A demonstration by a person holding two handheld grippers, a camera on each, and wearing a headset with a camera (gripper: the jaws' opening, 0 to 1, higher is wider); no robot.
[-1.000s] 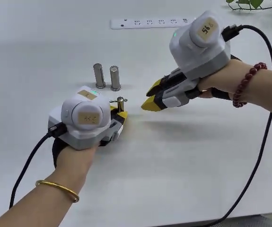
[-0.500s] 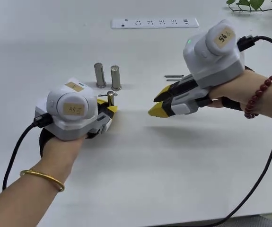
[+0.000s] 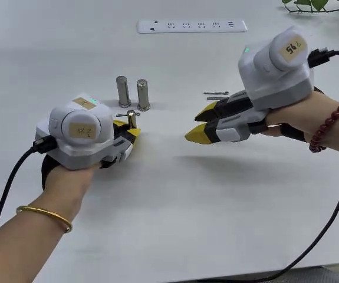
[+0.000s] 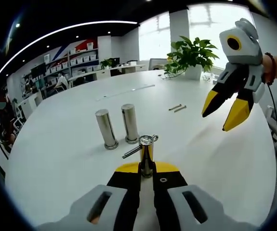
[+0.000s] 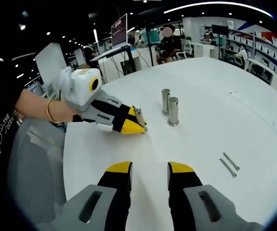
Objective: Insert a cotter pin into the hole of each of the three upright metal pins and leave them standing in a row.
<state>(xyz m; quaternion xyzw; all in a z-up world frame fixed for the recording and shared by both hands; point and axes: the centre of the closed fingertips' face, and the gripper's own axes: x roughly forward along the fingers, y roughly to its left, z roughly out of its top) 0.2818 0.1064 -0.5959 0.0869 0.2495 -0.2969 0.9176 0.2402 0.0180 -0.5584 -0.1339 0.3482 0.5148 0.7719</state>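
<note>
Head view: left tool (image 3: 128, 133) was clenched low on one metal pin (image 3: 132, 118), upright, w/ a cotter pin (image 3: 124, 115) already thru its hole. This metal pin stood just in front of the bare pins (image 3: 132, 93), on the person's side. Couldn't tell if its base touched the bench (image 3: 216, 206). Right tool (image 3: 200, 125) hung released, nothing in it, well right of the bare pins. Spare cotter pins (image 3: 216, 95) lay loose on the bench, farther right of the bare pins; no box or tray held them.

Left gripper view: own jaws gripped the metal pin (image 4: 146, 153) near its foot, cotter pin poking out sideways. The bare pins (image 4: 118, 126) stood just beyond, side by side. Right tool (image 4: 220, 118) hovered agape to their right.

Right gripper view: own jaws apart, empty. Left tool (image 5: 134, 126) sat left of the bare pins (image 5: 169, 107), spare cotter pins (image 5: 230, 164) to their right.

Step in hand, prob.: standing the finished pin in line w/ the bare pins; approx. one of three done. Best done by lowering it straight, base flat, close beside the pair, then easing the jaws off slowly w/o tipping it or catching the cotter pin on a neighbour.
</note>
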